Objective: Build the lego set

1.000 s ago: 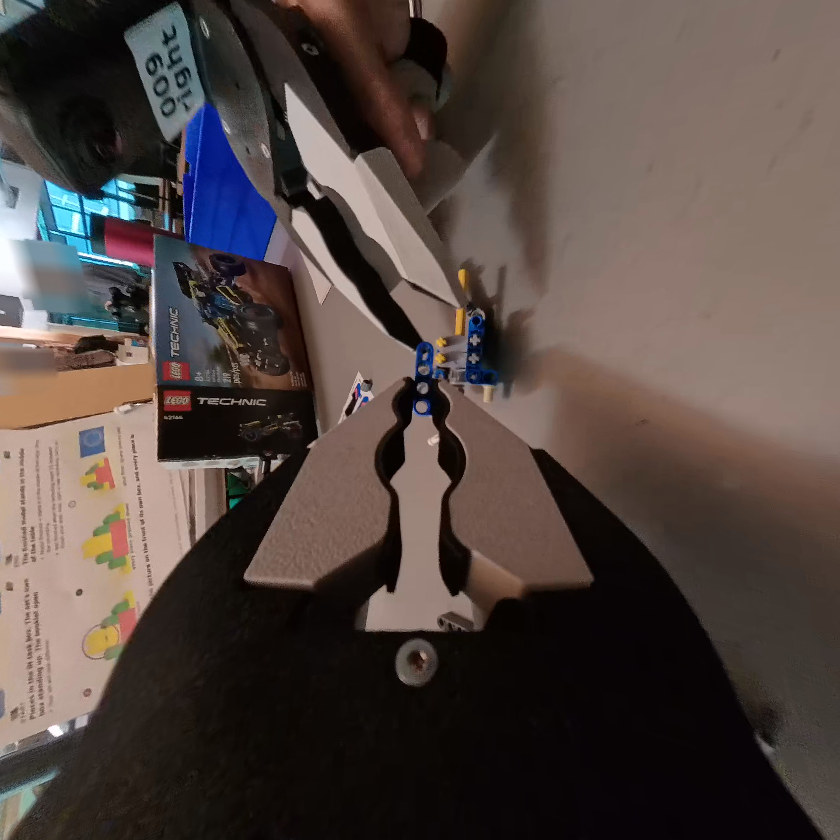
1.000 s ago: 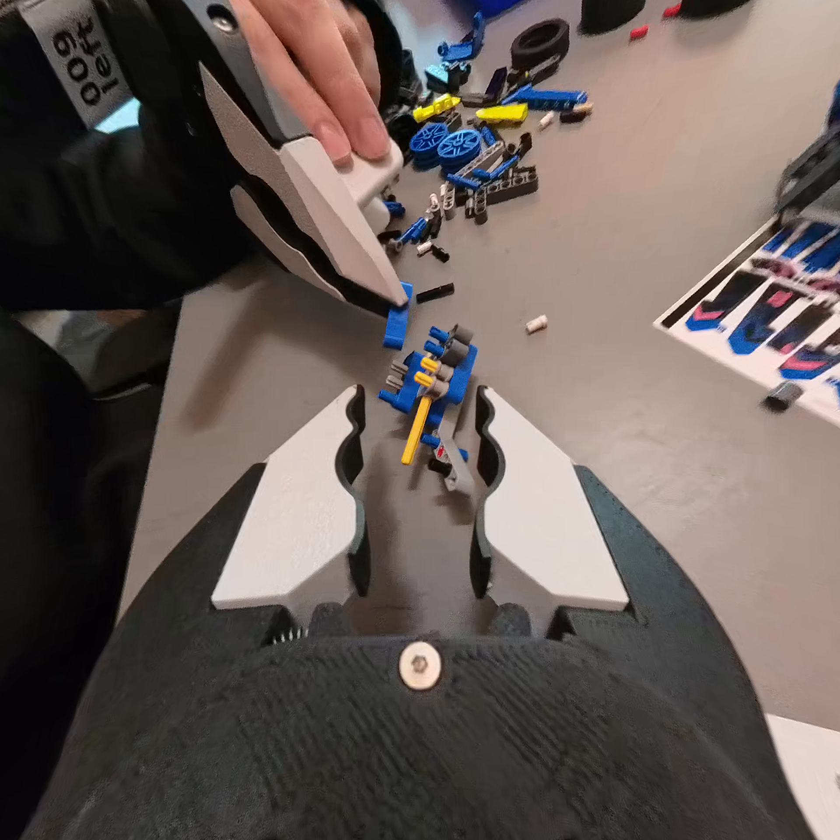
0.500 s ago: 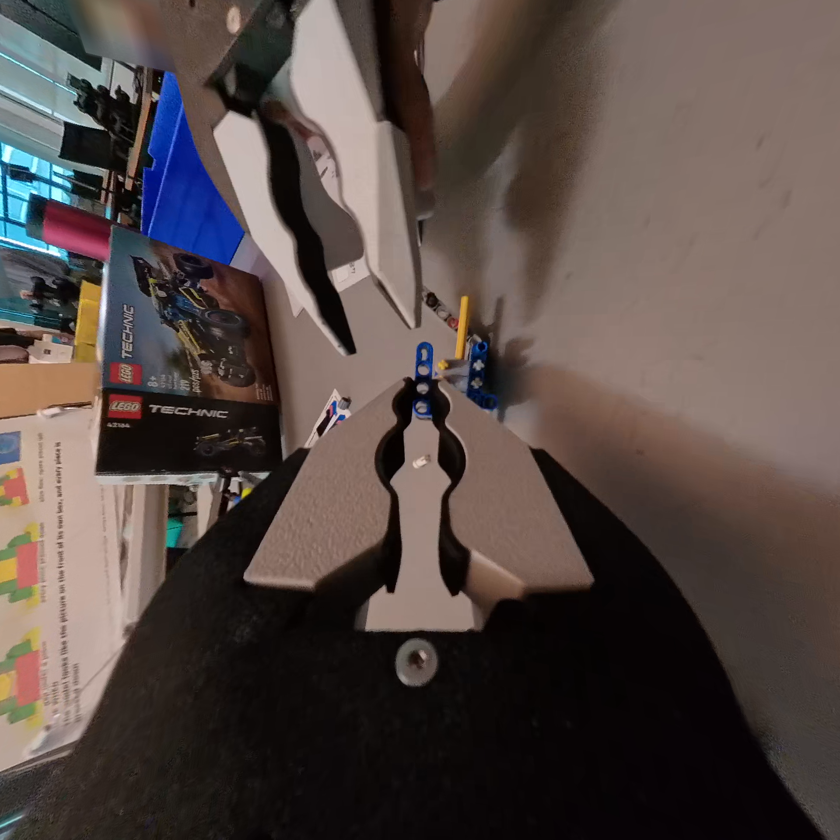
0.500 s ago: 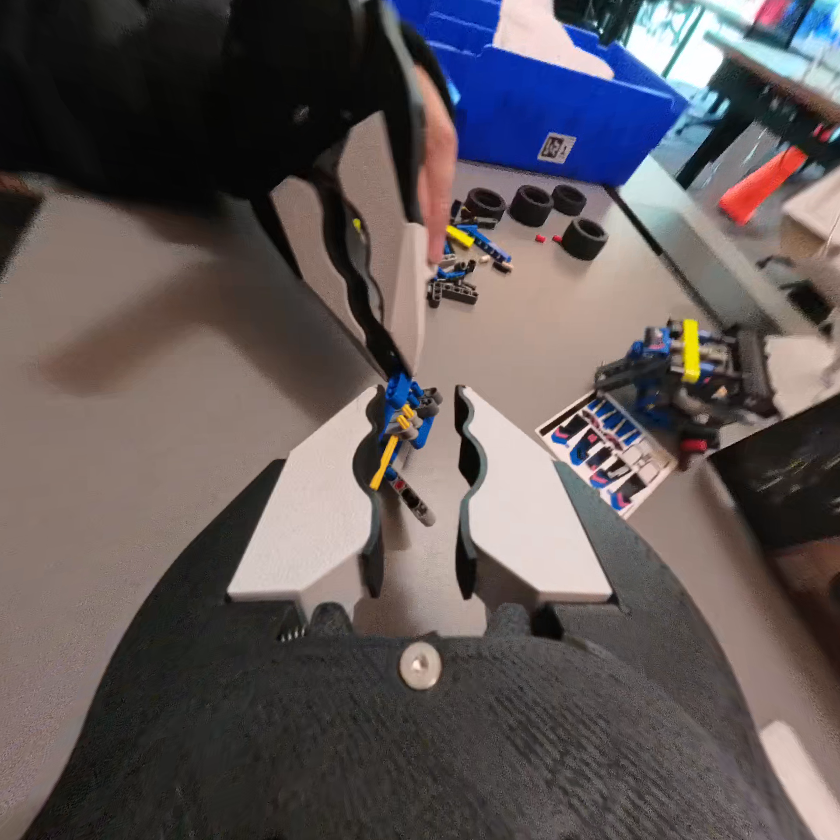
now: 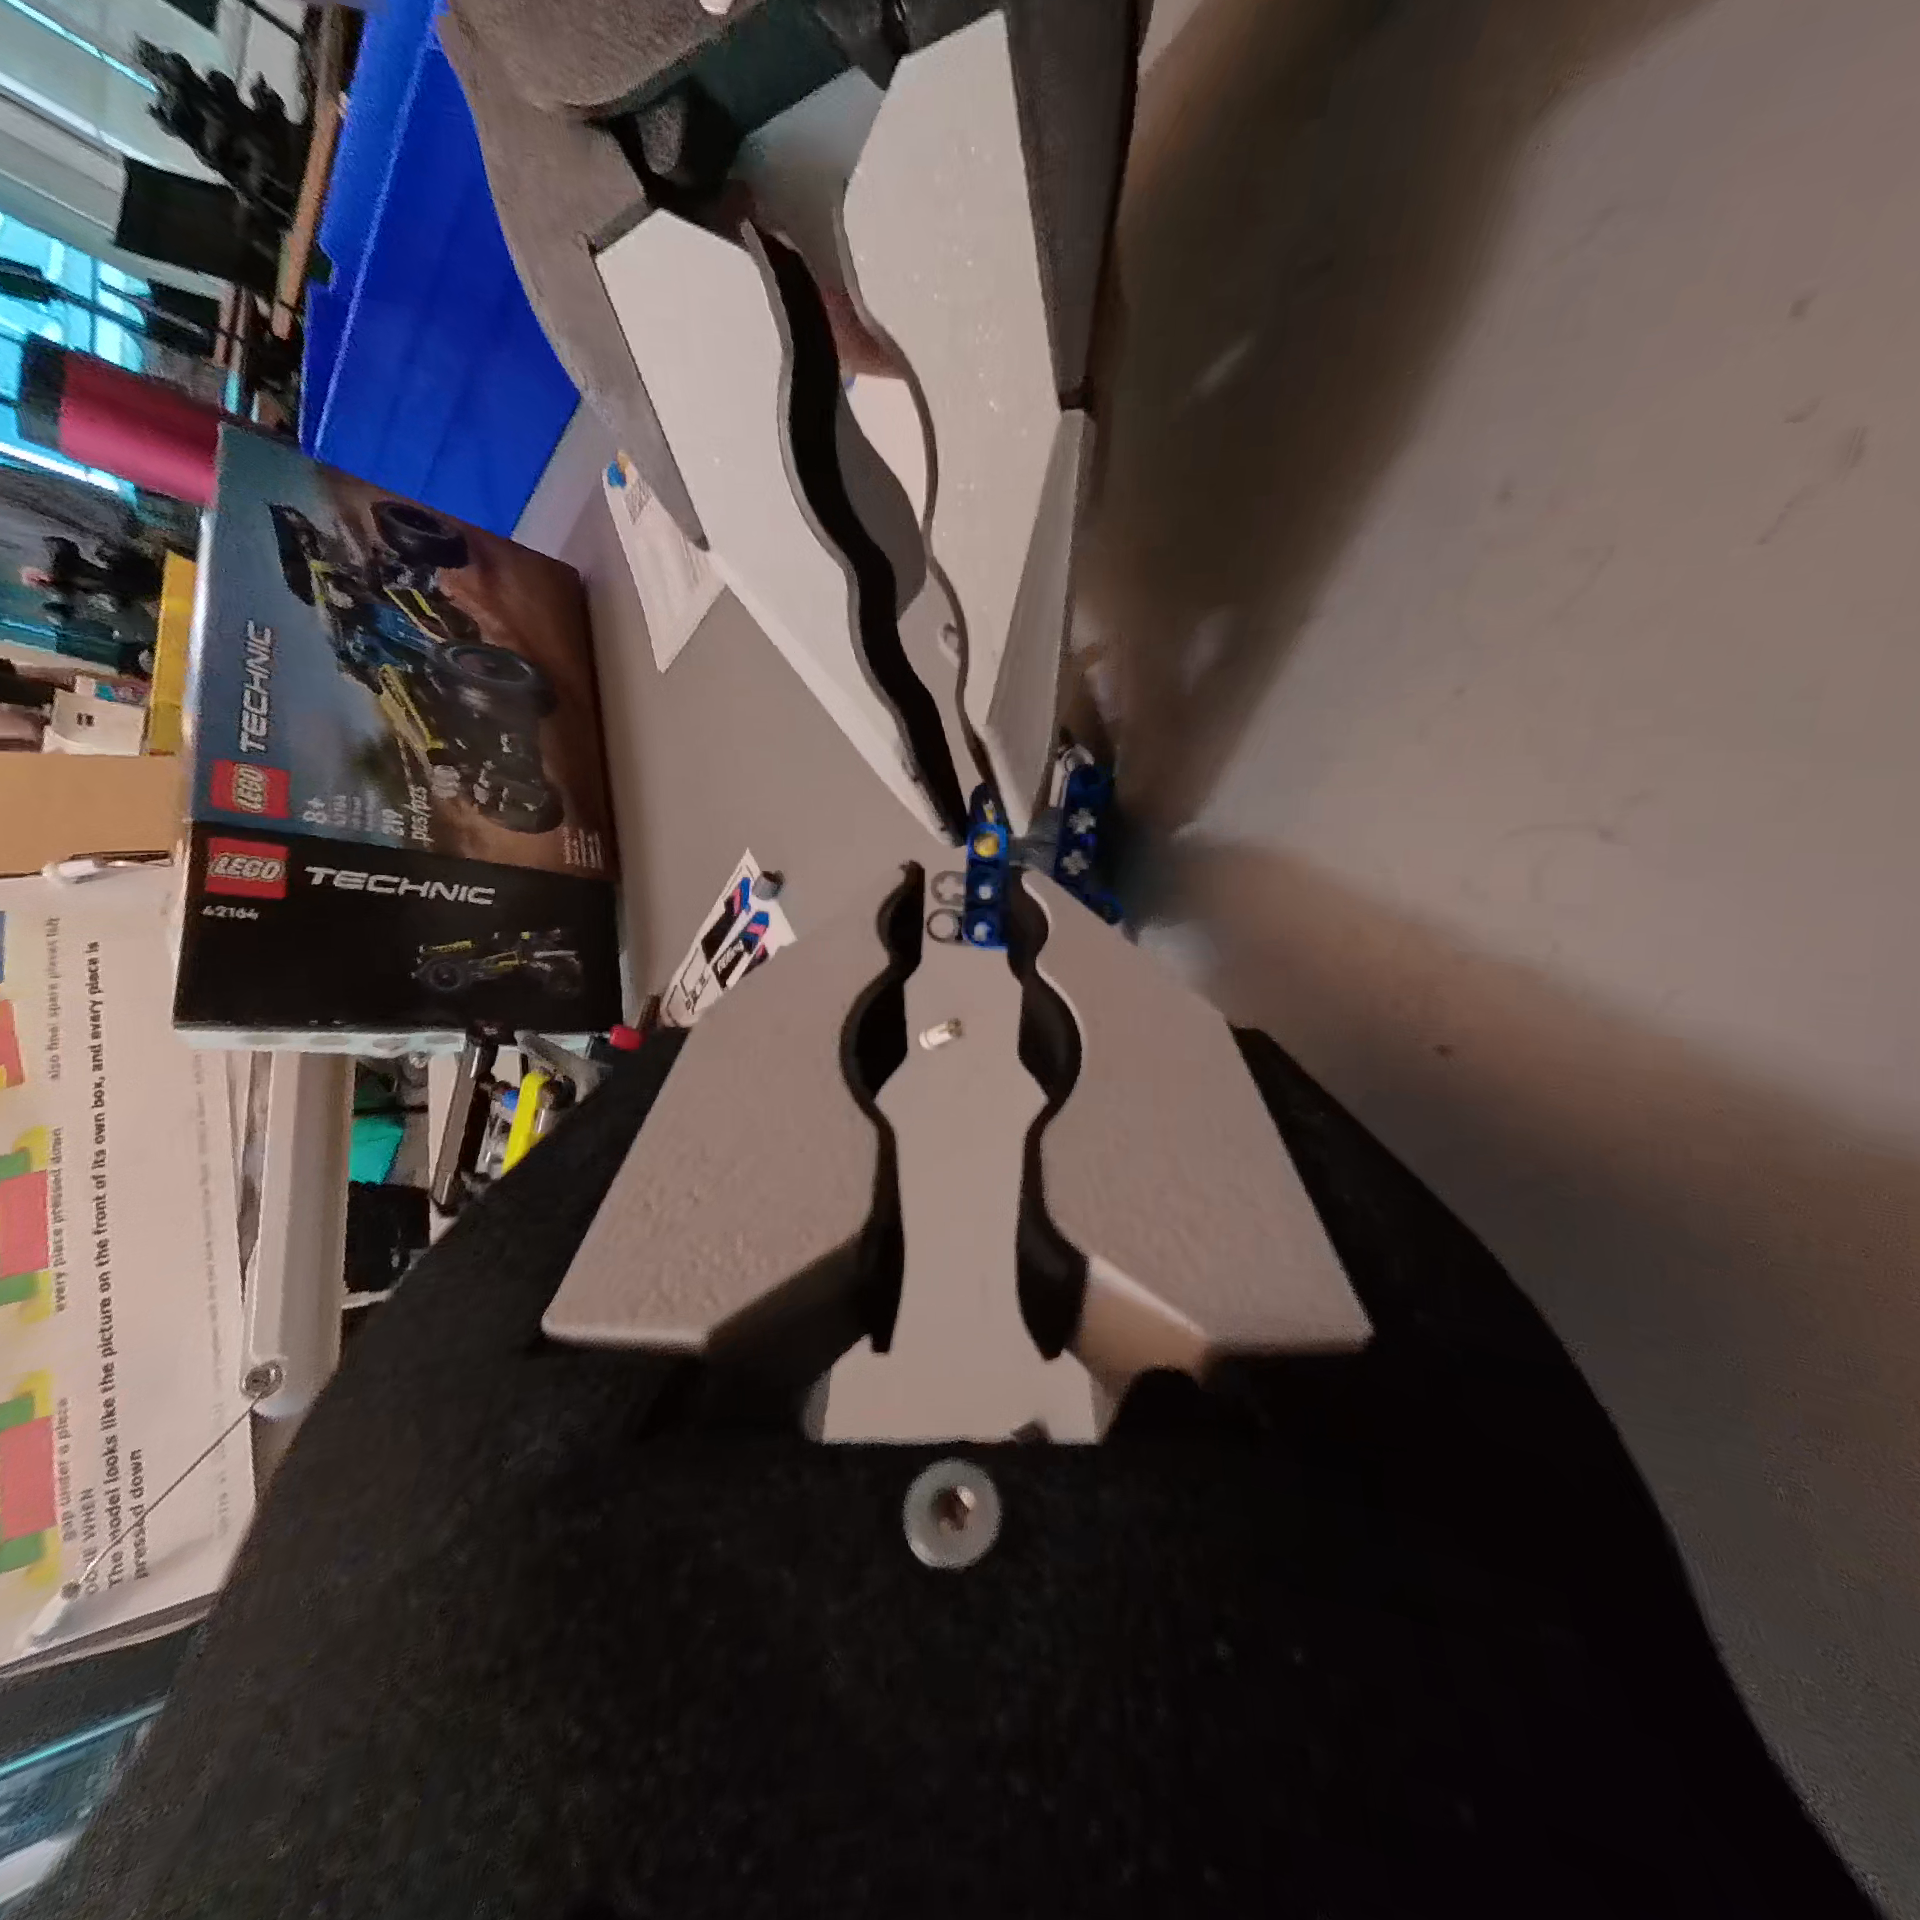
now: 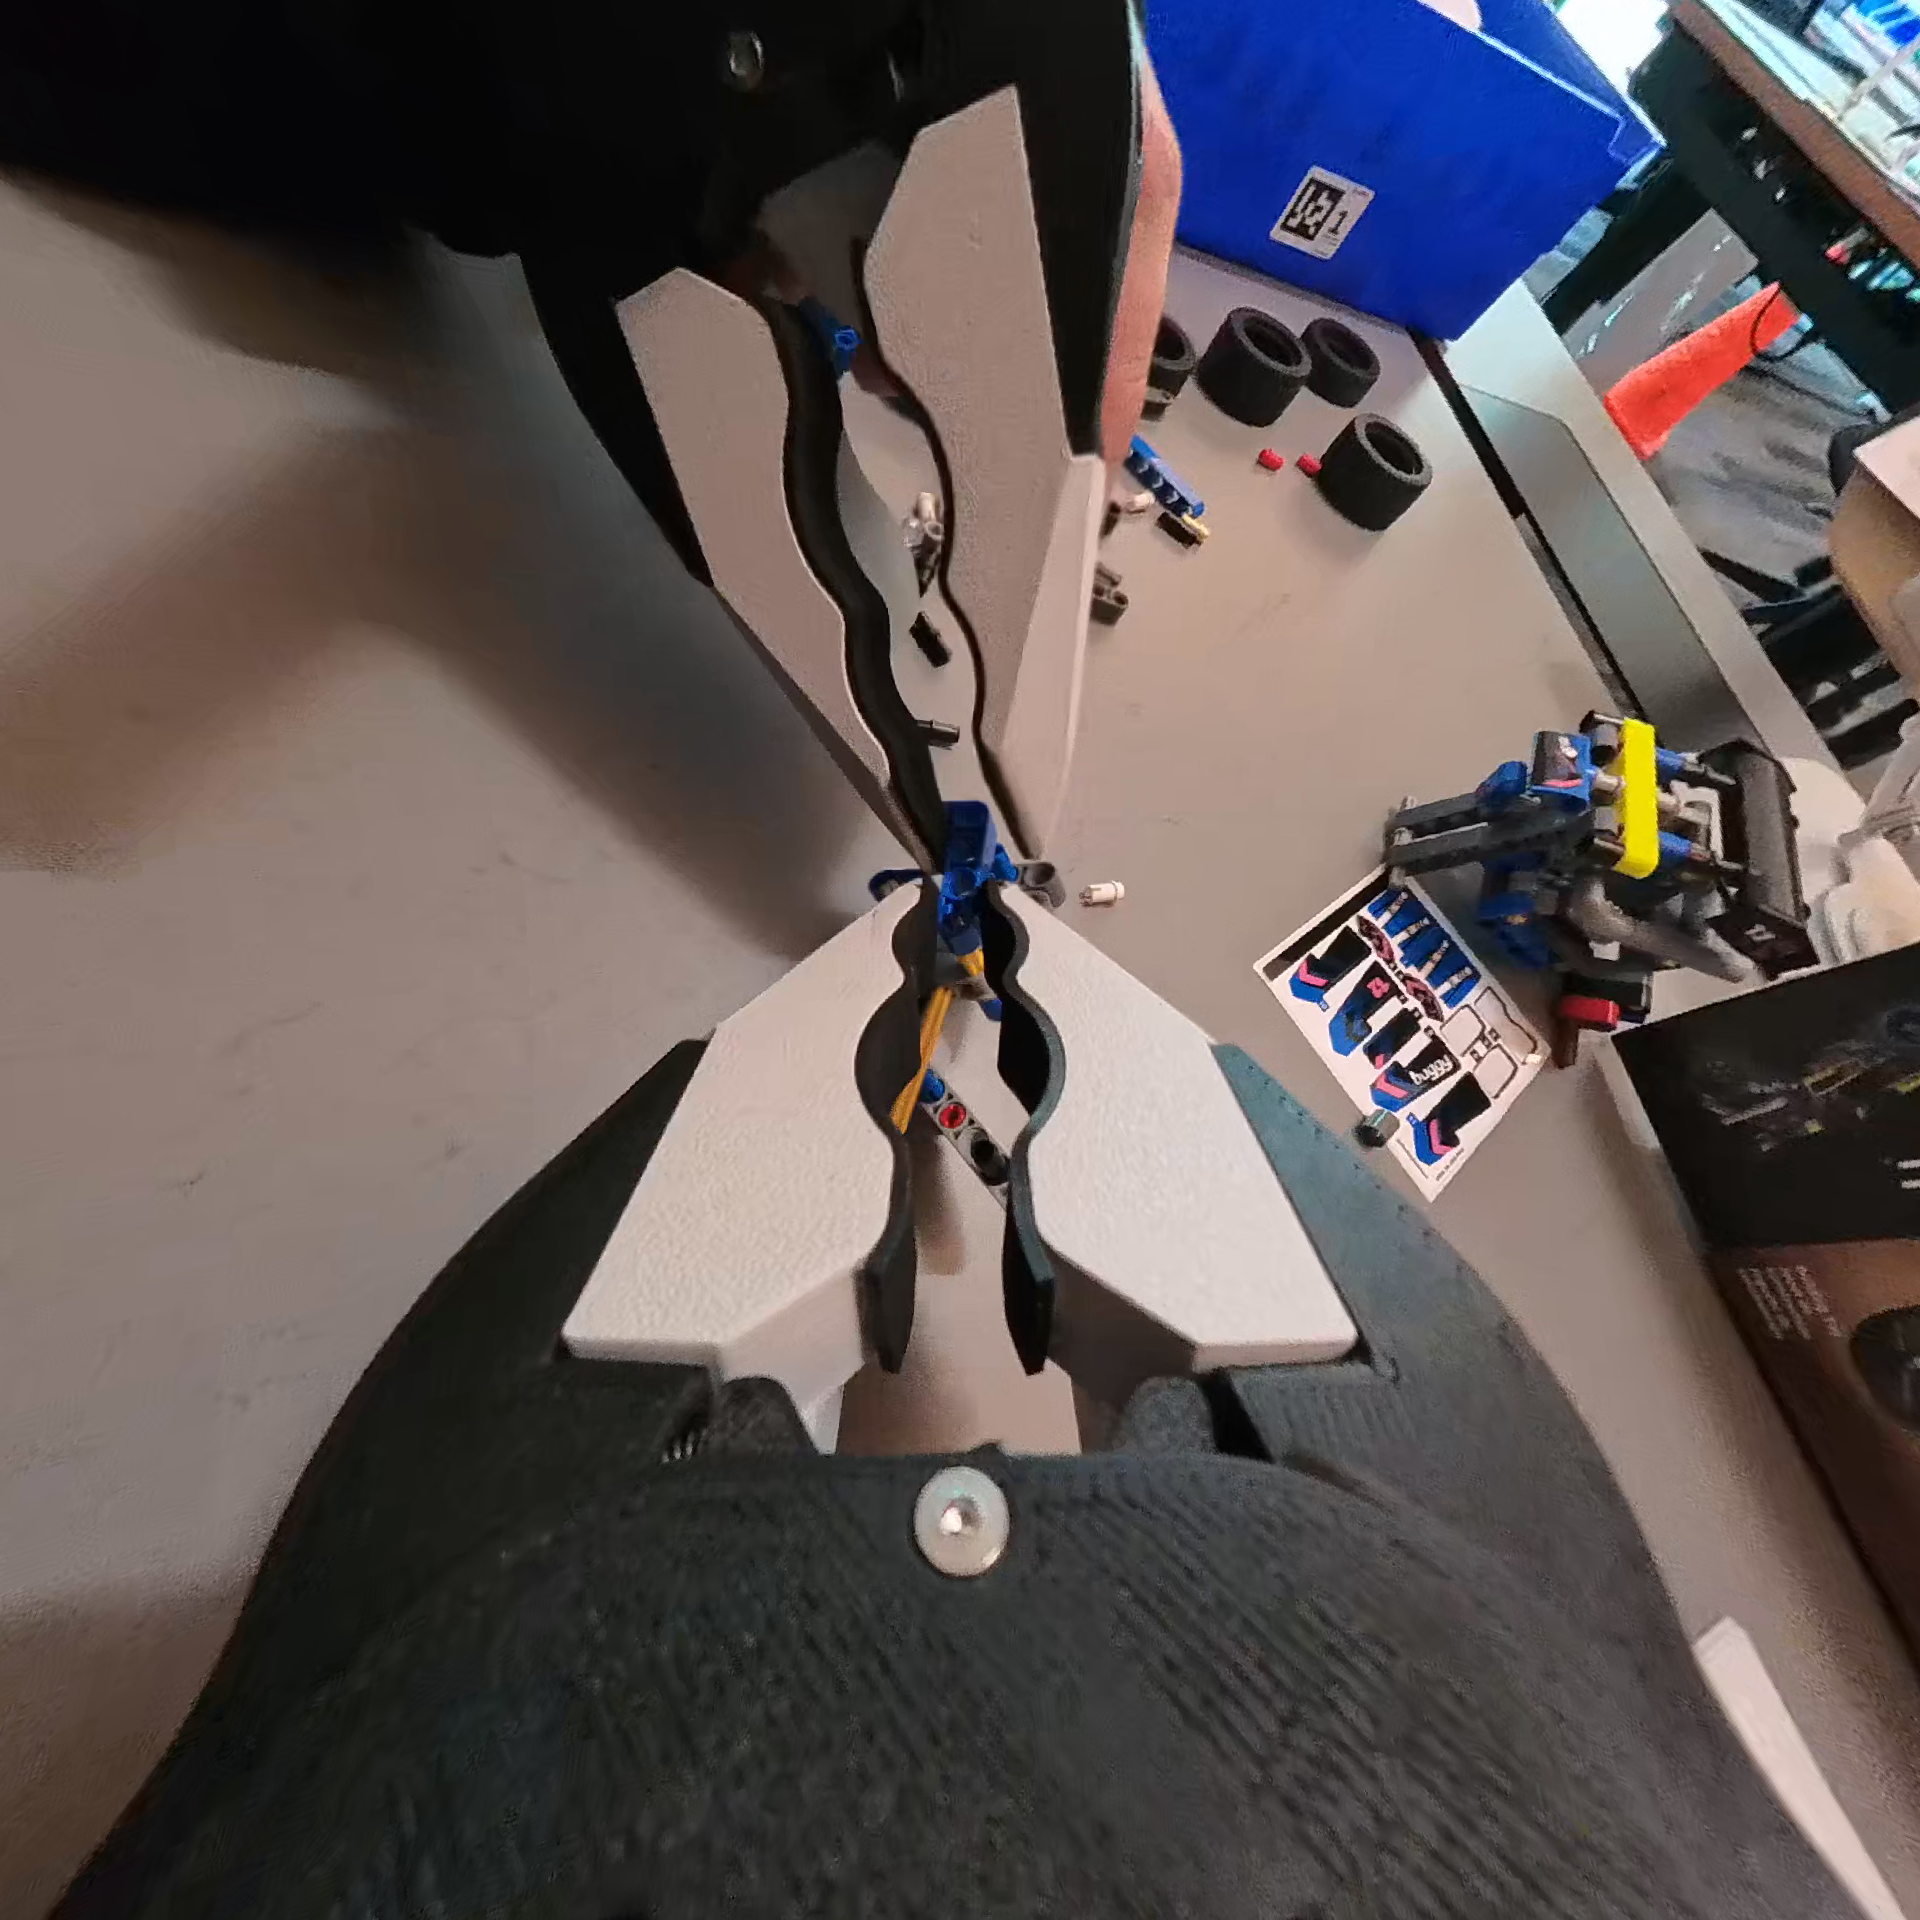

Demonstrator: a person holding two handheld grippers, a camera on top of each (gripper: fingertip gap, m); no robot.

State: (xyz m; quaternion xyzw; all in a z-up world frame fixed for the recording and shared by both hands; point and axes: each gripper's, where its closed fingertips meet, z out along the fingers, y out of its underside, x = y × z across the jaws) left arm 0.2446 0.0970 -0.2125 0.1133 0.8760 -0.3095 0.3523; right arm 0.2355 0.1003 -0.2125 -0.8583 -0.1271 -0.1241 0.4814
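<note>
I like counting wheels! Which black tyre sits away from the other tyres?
The black tyre nearest the sticker sheet. It stands alone beside two small red pieces; the other tyres huddle by the blue bin.

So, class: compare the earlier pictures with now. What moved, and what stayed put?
The right claw advanced and shut on the small blue assembly, meeting the left claw tip to tip. The left claw kept its grip on the blue beam. The sticker sheet and tyres stayed put.

Blue and yellow lego assembly [image 6: 961,914], black tyres [image 6: 1377,470], blue bin [image 6: 1371,135], grey table [image 6: 364,935]
</note>
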